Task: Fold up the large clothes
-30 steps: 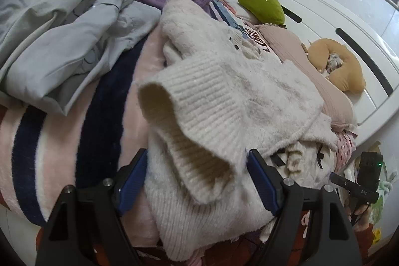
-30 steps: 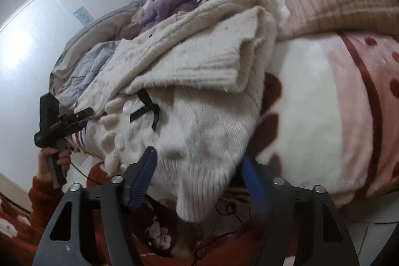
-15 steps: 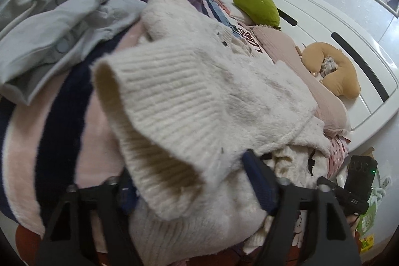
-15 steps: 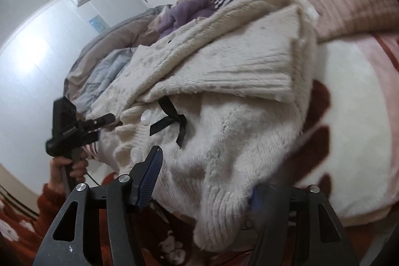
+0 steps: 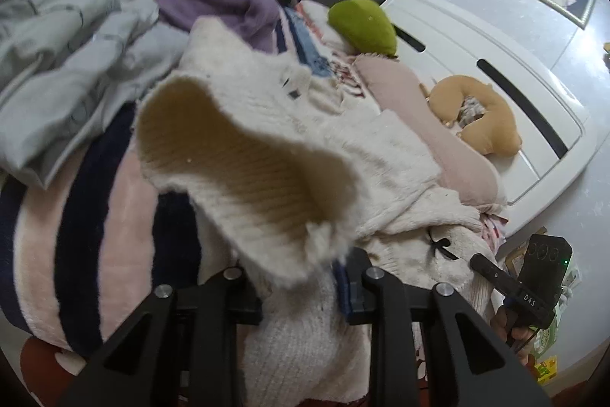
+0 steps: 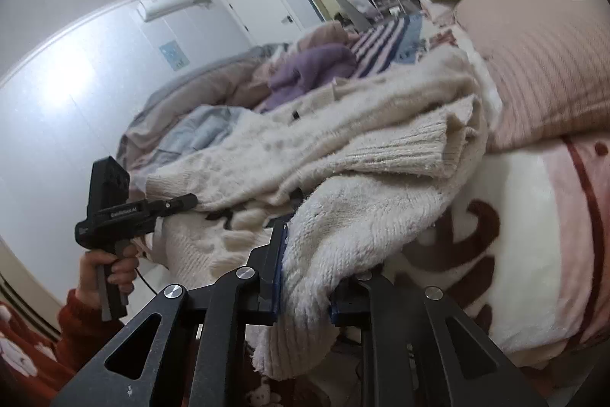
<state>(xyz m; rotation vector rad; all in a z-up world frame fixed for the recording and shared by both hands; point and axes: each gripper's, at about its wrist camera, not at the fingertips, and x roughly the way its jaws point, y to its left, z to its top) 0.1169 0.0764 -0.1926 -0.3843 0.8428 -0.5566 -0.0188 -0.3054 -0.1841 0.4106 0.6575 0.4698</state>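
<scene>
A cream knit sweater (image 5: 343,155) lies bunched across the bed, also seen in the right wrist view (image 6: 343,155). My left gripper (image 5: 301,277) is shut on its ribbed hem, which is lifted and folds up toward the camera, showing its inner side (image 5: 244,155). My right gripper (image 6: 305,273) is shut on another edge of the same sweater, raised a little above the bed edge. Each gripper shows in the other's view: the right one (image 5: 533,288), the left one (image 6: 122,212). A small black bow (image 5: 438,243) sits on the sweater front.
A grey jacket (image 5: 65,63) and a purple garment (image 5: 228,2) lie at the far left of the bed. A green cushion (image 5: 362,25), a pink pillow (image 6: 541,63) and a tan plush (image 5: 480,113) sit by the white headboard (image 5: 495,37). A pink, navy-striped blanket (image 5: 87,197) covers the bed.
Both grippers have closed on the sweater's edges and lifted them. The left hem has risen and flipped toward the camera; the right view has tilted upward.
</scene>
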